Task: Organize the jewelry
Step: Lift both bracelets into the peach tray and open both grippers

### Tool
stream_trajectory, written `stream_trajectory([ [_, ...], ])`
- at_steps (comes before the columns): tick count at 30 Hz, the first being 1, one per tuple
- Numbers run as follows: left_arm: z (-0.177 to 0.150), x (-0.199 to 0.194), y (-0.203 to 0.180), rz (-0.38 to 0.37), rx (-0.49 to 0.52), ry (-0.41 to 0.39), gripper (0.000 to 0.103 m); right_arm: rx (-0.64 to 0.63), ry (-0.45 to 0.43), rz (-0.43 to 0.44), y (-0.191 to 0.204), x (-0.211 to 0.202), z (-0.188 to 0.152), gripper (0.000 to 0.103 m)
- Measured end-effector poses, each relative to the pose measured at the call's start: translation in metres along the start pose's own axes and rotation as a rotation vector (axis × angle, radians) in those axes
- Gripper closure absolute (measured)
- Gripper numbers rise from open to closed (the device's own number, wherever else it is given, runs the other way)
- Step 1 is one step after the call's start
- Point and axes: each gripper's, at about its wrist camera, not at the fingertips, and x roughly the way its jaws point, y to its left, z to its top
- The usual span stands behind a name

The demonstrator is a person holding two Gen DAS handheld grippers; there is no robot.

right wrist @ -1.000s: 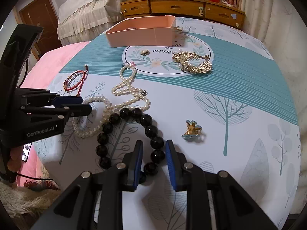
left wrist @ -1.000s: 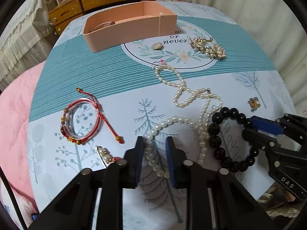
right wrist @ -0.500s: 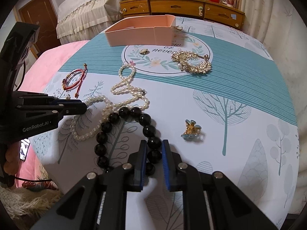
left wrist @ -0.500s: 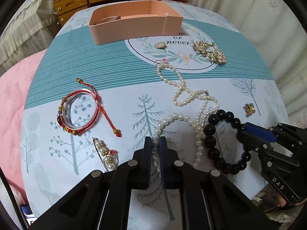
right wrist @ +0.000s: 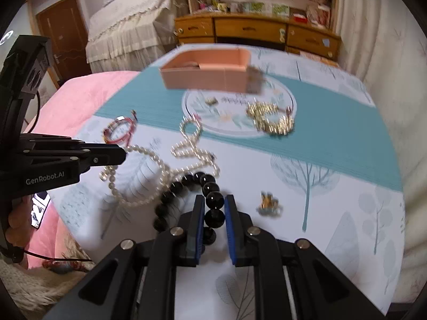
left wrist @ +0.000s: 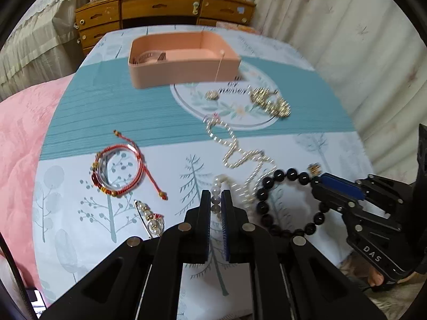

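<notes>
Gripping left gripper (left wrist: 216, 205): clamped on long white pearl necklace (left wrist: 241, 157)
Right gripper (right wrist: 214, 210): clamped on black round-bead bracelet (right wrist: 186, 186)
Pink rectangular tray (left wrist: 184, 61): well beyond both

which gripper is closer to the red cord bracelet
Left. The left gripper, its jaws shut on the pearl necklace, sits just right of the red cord bracelet in its own view. The right gripper, gripping the black bead bracelet, is farther, beyond the pearls.
</notes>
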Motion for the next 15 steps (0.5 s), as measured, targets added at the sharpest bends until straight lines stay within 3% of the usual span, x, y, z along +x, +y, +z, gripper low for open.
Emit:
stream_trajectory([
  [9, 0.043, -0.056, 0.008, -0.098, -0.001, -0.093, 0.098, -0.044, -0.152, 0.03, 0.013, -0.042, 0.064, 0.088],
  [15, 0.085, -0.077, 0.008, -0.079, 0.019, -0.158, 0.098, -0.017, -0.229, 0.036, 0.007, -0.053, 0.114, 0.088],
])
